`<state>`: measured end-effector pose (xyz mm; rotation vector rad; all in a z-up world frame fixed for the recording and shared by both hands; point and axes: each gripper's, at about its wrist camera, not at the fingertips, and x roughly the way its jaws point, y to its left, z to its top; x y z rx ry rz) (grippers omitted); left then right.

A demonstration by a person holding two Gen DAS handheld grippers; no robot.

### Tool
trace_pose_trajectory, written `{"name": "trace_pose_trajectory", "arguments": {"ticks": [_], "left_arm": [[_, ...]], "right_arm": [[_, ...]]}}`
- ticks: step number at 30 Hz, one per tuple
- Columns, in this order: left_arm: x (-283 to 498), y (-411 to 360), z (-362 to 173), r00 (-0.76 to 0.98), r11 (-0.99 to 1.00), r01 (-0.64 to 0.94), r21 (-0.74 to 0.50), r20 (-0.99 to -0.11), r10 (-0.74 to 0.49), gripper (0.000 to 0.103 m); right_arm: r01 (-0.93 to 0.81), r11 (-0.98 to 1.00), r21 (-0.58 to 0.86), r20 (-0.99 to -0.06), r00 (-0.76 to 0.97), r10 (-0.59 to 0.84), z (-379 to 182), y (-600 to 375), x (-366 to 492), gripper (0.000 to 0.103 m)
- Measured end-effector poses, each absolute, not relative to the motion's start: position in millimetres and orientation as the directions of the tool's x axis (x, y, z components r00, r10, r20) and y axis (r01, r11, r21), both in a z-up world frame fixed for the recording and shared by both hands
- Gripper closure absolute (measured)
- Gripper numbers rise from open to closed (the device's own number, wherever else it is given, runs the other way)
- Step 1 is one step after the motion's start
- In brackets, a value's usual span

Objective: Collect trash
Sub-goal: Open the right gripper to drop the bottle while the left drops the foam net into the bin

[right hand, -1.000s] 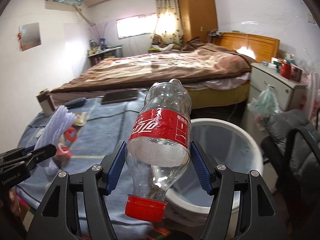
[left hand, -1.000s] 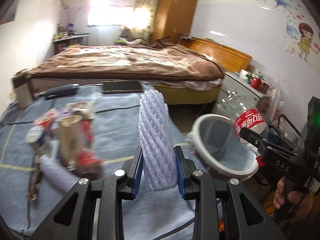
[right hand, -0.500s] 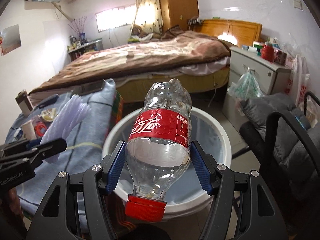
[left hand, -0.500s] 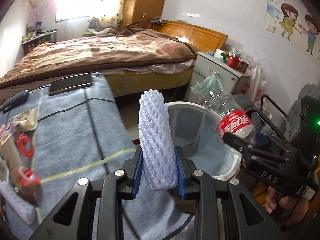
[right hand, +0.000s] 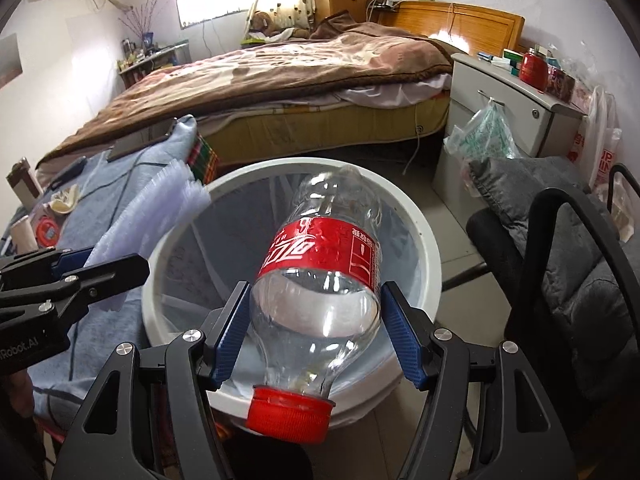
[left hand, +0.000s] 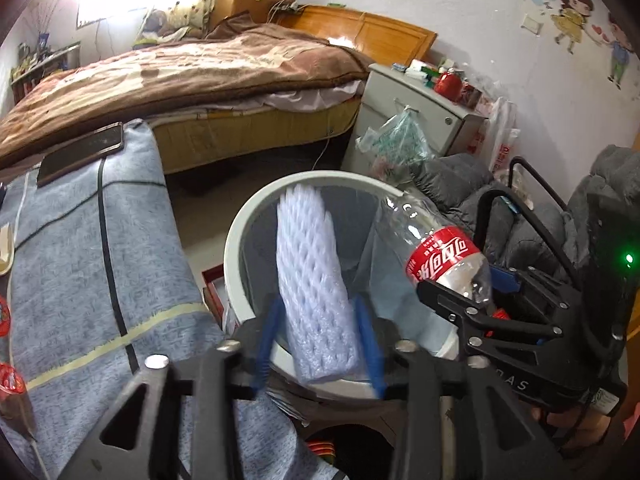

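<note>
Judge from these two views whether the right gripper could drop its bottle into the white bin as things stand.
Probably yes. The right gripper holds the bottle over the open mouth of the white bin, nothing lying between them. The left gripper, jaws opening around the foam net, stands to one side.

Daylight glares through the window (right hand: 208, 6); fisheye edges bend, corners dark
</note>
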<state>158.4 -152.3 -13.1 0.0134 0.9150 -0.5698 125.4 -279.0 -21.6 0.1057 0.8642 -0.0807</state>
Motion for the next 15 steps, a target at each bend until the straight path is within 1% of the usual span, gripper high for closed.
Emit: {"name": "trace_pose_trajectory", "arguments": {"ticks": [1,3,6,15], "left_arm": [[159,-153,-15,0.472,0.856,0.464,-0.229,-0.754,-0.458,0.044],[158,-151,-15,0.466,0.853,0.460,-0.247,-0.750,-0.469,0.044],[154,-149,-14,0.478,0.856,0.462,-0.231,-0.748,-0.460,0.043],[146,-137,-7,0.508,0.864,0.445,-0.235,-0.729,-0.460,0.043]], "right_arm": [[0.114,0.992,0.056,-0.763,0.646,-0.031,-22,-279,125,0.037],[0.109,0.992,0.064,-0.768,0.640,-0.021,-23,-281,125,0.037],[0.109,0.990,0.090,-0.764,0.646,-0.002,-23,-282,121,0.037],[0.123,0.988,0.088,-0.739,0.674,-0.019,-16,-280,117,0.037]]}}
